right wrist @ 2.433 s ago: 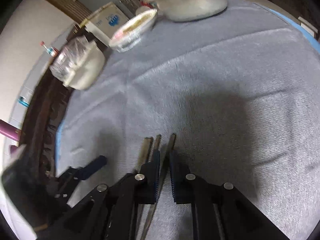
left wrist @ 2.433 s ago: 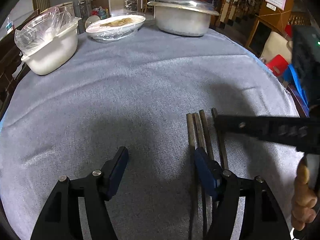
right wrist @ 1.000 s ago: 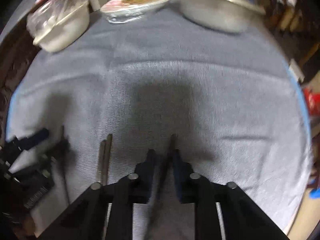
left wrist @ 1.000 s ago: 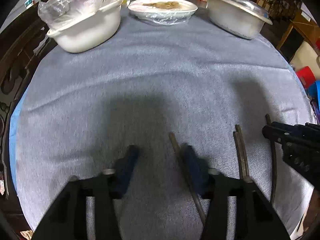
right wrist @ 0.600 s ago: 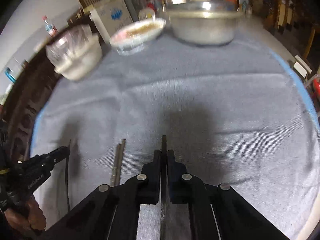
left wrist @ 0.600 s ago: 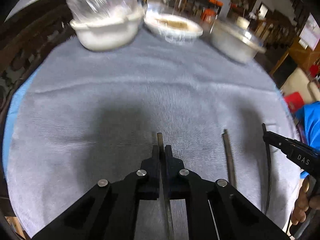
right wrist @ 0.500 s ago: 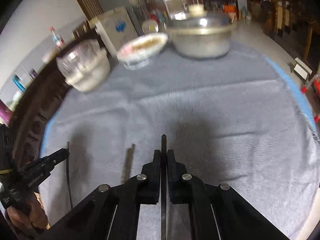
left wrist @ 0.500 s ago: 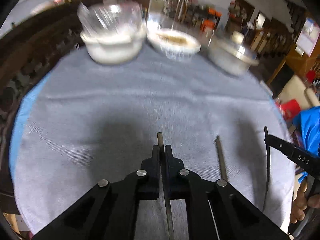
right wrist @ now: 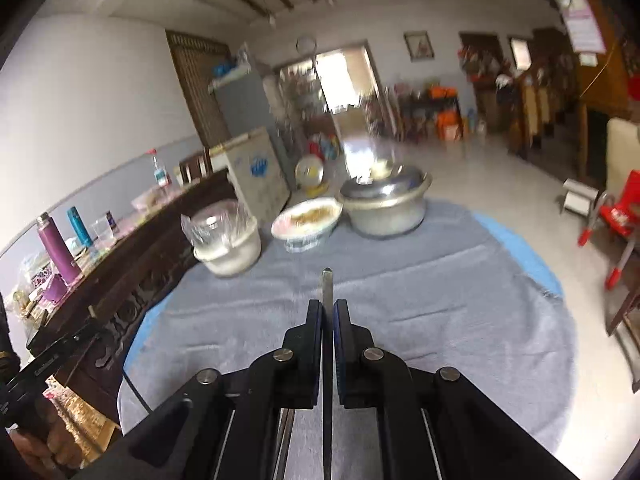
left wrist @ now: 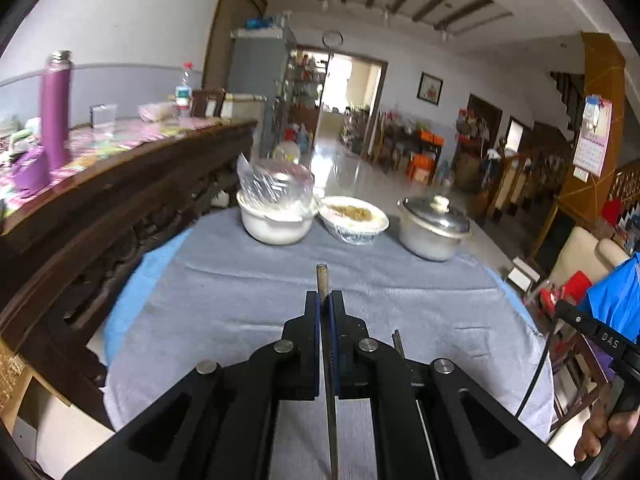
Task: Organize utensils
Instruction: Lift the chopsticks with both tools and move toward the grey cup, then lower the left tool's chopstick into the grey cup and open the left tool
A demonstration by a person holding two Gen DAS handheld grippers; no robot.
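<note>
My left gripper (left wrist: 325, 300) is shut on a dark chopstick (left wrist: 322, 276) whose blunt end sticks out past the pads, held above the grey tablecloth (left wrist: 240, 300). My right gripper (right wrist: 328, 308) is shut on another chopstick (right wrist: 327, 280) with its pointed end forward, also off the table. One more chopstick (left wrist: 396, 338) lies on the cloth, mostly hidden behind my left gripper's fingers. In the left wrist view the right gripper (left wrist: 564, 310) shows at the right edge; in the right wrist view the left gripper (right wrist: 80, 340) shows at the left edge.
At the table's far side stand a white bowl with a plastic bag (left wrist: 276, 220), a wrapped plate of food (left wrist: 354, 220) and a lidded metal pot (left wrist: 434, 232). A dark carved wooden sideboard (left wrist: 100, 220) runs along the left. A red chair (right wrist: 616, 216) stands at the right.
Both grippers closed on a chopstick each, lifted them off the cloth and tilted up, so the room now fills the upper views. The bowls and pot look farther away.
</note>
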